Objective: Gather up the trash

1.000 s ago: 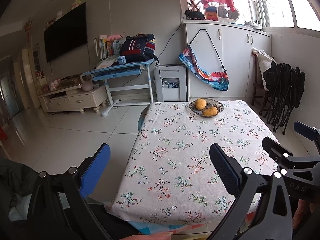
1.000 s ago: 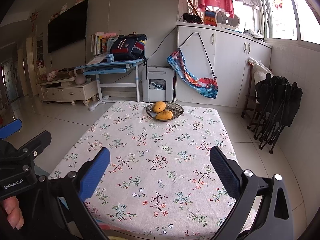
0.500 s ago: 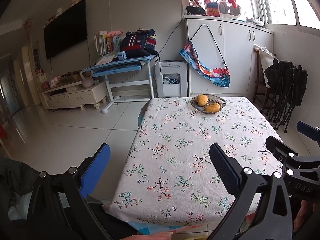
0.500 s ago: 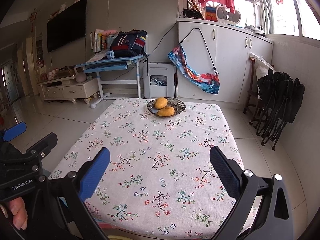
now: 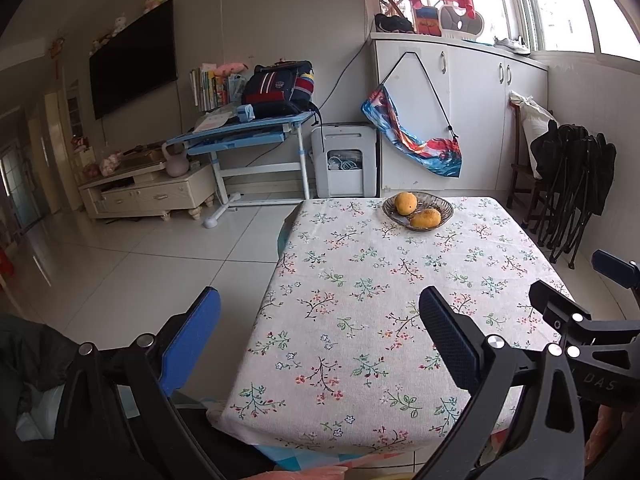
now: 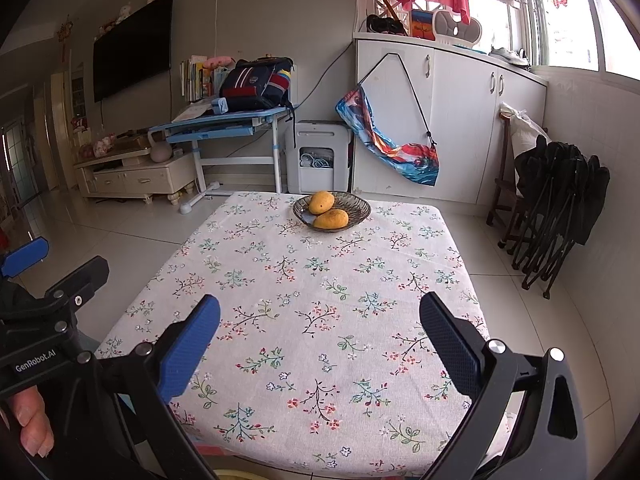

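Observation:
No trash shows on the table. A table with a floral cloth [image 5: 360, 300] fills the middle of both views; it also shows in the right wrist view [image 6: 320, 300]. My left gripper [image 5: 316, 340] is open and empty, over the table's near left corner. My right gripper [image 6: 320, 340] is open and empty, above the near part of the table. The right gripper also shows at the right edge of the left wrist view [image 5: 580, 320]. The left gripper shows at the left edge of the right wrist view [image 6: 52, 300].
A glass bowl [image 5: 442, 205] with two mangoes [image 6: 325, 210] sits at the table's far end. Folded black chairs [image 6: 560, 200] lean on the right wall. A blue desk [image 5: 240, 132], white cabinets [image 6: 460, 120] and a TV stand [image 5: 144, 192] stand behind.
Both views have tilted down and pulled back slightly, so the table and bowl sit lower and farther. Both grippers stay open and empty.

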Tool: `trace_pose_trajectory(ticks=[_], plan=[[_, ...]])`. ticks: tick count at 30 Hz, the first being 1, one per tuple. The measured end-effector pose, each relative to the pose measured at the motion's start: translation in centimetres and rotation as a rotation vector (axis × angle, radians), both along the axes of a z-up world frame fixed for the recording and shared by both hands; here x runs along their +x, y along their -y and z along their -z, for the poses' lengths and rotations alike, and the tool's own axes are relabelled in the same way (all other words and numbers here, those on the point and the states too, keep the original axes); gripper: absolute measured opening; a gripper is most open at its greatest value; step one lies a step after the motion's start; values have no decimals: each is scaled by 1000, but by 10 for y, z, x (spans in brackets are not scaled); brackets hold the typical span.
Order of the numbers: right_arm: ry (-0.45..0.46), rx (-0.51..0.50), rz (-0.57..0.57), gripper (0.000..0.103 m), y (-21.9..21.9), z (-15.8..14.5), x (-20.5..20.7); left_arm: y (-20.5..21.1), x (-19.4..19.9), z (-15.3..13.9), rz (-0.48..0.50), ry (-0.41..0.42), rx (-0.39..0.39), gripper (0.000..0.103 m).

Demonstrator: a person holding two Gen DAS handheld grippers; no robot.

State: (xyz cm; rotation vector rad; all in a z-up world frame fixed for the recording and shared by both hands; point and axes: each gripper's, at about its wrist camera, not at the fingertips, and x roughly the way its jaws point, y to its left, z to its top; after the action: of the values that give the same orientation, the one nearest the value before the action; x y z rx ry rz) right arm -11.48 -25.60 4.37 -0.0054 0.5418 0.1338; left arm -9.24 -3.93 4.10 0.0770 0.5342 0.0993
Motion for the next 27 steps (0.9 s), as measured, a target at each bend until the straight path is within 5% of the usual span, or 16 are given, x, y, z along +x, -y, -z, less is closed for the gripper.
trace_pose_trajectory(ticks=[11, 15, 22, 27], plan=[[-1, 0, 0, 96, 0, 0, 0, -1, 0, -2, -6, 2, -1, 96], [-7, 0, -1, 96, 1, 3, 0, -5, -6, -4, -1, 62, -27, 96], [-40, -8, 4, 96, 1, 11, 11, -11, 9, 1, 0, -16, -25, 96], [-108, -27, 12, 96, 2, 22, 58, -19, 26, 9, -53, -89, -13, 96]])
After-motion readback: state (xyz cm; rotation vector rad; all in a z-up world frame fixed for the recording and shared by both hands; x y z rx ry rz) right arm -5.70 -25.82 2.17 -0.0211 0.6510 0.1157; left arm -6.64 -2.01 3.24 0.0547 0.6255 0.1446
